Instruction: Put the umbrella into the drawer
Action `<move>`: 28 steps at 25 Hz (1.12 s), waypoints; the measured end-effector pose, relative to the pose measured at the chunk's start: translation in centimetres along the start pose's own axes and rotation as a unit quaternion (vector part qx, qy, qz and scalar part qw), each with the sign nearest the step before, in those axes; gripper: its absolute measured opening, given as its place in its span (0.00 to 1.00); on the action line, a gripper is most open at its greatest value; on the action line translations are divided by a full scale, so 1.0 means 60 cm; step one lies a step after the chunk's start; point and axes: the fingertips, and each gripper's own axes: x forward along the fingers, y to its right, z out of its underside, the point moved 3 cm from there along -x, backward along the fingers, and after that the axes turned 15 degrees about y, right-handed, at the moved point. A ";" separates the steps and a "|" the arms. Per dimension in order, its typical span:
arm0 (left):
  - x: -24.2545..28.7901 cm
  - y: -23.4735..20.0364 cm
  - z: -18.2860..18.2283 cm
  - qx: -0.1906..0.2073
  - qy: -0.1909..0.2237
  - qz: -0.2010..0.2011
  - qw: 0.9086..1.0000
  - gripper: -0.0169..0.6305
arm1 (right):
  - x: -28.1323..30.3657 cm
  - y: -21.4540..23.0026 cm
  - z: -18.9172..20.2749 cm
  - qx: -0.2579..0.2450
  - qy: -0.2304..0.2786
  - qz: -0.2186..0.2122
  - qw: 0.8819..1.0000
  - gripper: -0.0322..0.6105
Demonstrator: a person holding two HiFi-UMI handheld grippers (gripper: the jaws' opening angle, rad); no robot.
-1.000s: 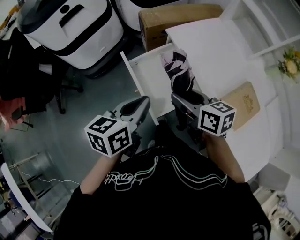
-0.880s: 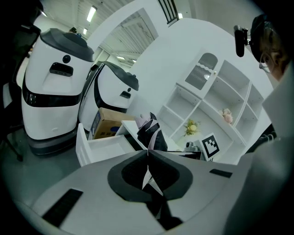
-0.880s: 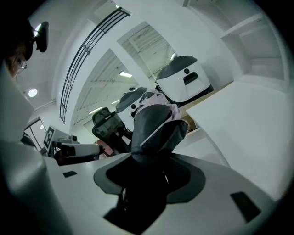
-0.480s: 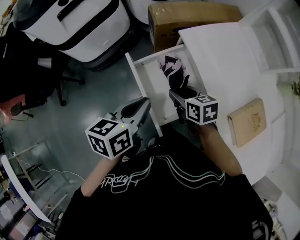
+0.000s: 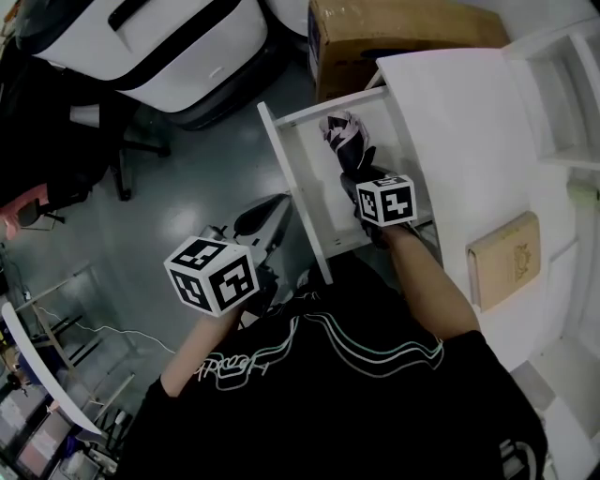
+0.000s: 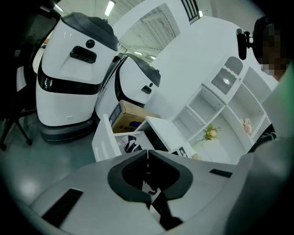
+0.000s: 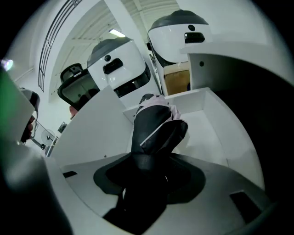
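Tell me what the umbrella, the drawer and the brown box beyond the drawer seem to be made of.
Umbrella: thin fabric, probably nylon or polyester; it bunches and creases, with a slight sheen.
Drawer: likely white painted or laminated board; flat, smooth, matte panels.
Box: brown cardboard, dull surface.

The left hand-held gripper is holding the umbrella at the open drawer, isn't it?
No, it is the right hand-held gripper that is holding the umbrella at the open drawer. The right gripper view shows the umbrella clamped between its jaws.
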 end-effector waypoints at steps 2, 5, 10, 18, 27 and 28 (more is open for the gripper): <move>0.001 -0.008 0.000 -0.008 0.001 0.000 1.000 0.07 | 0.020 0.012 0.010 -0.007 -0.012 0.008 1.000 0.39; 0.000 -0.024 0.000 -0.013 0.000 -0.007 1.000 0.07 | 0.044 0.026 0.022 -0.024 -0.030 0.016 0.999 0.39; -0.002 -0.044 0.003 -0.027 -0.005 -0.016 0.999 0.06 | 0.068 0.043 0.037 -0.049 -0.054 0.031 0.997 0.39; -0.009 -0.064 0.007 -0.034 -0.004 -0.023 0.999 0.06 | 0.085 0.046 0.054 -0.062 -0.073 0.038 0.995 0.40; -0.011 -0.049 0.024 -0.044 -0.017 -0.009 0.999 0.07 | 0.084 0.042 0.054 -0.036 -0.079 0.052 0.995 0.42; -0.012 -0.047 0.025 -0.044 -0.018 -0.008 0.999 0.07 | 0.081 0.040 0.052 -0.025 -0.075 0.057 0.995 0.43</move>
